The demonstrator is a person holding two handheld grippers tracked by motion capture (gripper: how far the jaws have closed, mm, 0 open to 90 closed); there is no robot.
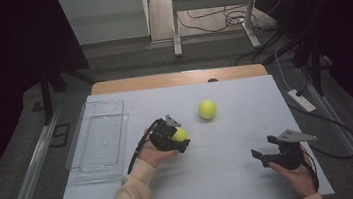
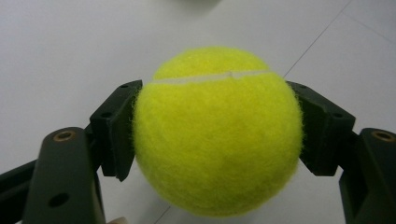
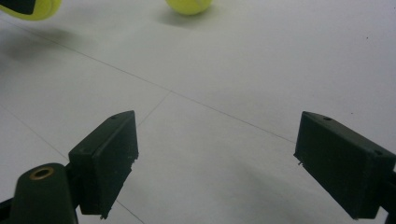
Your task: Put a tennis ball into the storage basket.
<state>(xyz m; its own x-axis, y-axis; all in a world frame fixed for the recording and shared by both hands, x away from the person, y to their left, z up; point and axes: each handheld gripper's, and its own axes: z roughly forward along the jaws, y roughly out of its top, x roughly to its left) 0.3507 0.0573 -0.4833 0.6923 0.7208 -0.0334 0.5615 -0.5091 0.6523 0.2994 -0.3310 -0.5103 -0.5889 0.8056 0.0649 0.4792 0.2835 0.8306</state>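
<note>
My left gripper is shut on a yellow tennis ball near the middle of the white table. In the left gripper view both black pads press the sides of that ball, which is held a little above the surface. A second tennis ball lies loose on the table farther back, and its lower part appears at the top of the right gripper view. My right gripper hovers over the front right of the table, open with nothing between its jaws.
A clear plastic tray sits empty on the left part of the table. The table's far wooden edge borders a floor with cables and a metal stand. A white power strip lies off the right side.
</note>
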